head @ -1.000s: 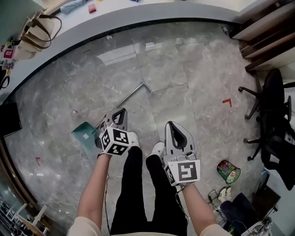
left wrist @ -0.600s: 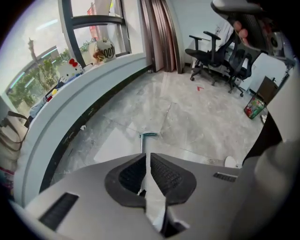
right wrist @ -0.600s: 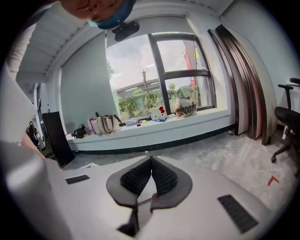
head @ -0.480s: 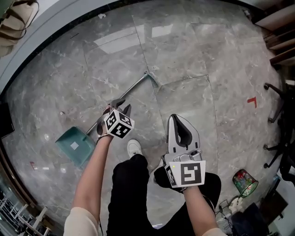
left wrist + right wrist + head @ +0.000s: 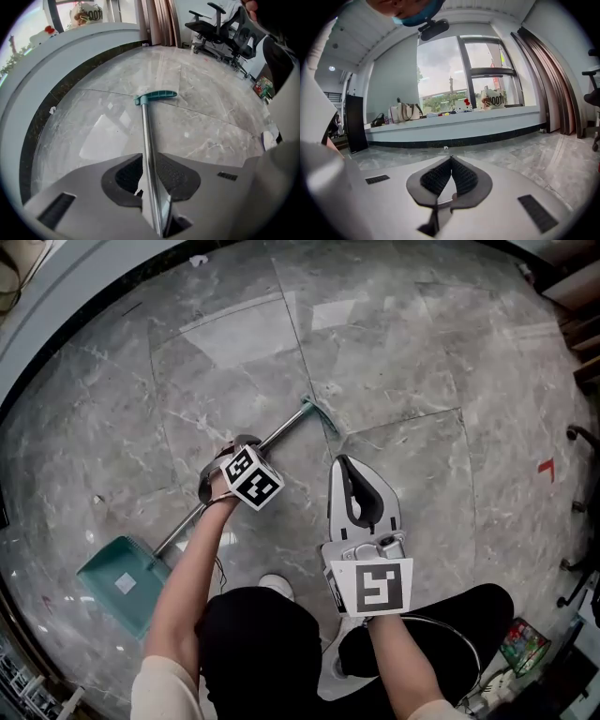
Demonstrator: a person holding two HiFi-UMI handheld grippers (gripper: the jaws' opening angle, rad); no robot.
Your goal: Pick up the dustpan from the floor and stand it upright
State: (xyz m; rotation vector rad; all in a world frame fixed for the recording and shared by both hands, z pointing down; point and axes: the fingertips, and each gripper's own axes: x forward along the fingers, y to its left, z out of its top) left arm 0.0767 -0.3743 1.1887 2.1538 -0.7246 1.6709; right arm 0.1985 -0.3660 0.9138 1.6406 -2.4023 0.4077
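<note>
Dustpan: teal plastic long-handled dustpan (image 5: 117,582) lies flat on the grey marble floor (image 5: 403,381), pan near the person's left side, chrome pole (image 5: 281,432) slanting away to a teal T-grip (image 5: 319,415).
Handling: likely light and stiff; the smooth pole may twist in a hold, pan end heavier.
Hold: left gripper (image 5: 221,484) clamped on the pole about mid-length.
Spare: right gripper (image 5: 349,470) jaws together, empty, held off the floor.
Room: open floor around; curved pale counter (image 5: 70,51) well apart.

Grips the dustpan (image 5: 117,579) mid-shaft in the left gripper (image 5: 236,454), pan end lower left on the floor (image 5: 422,352), handle tip upper right; holds the right gripper (image 5: 345,465) just right, apart.
</note>
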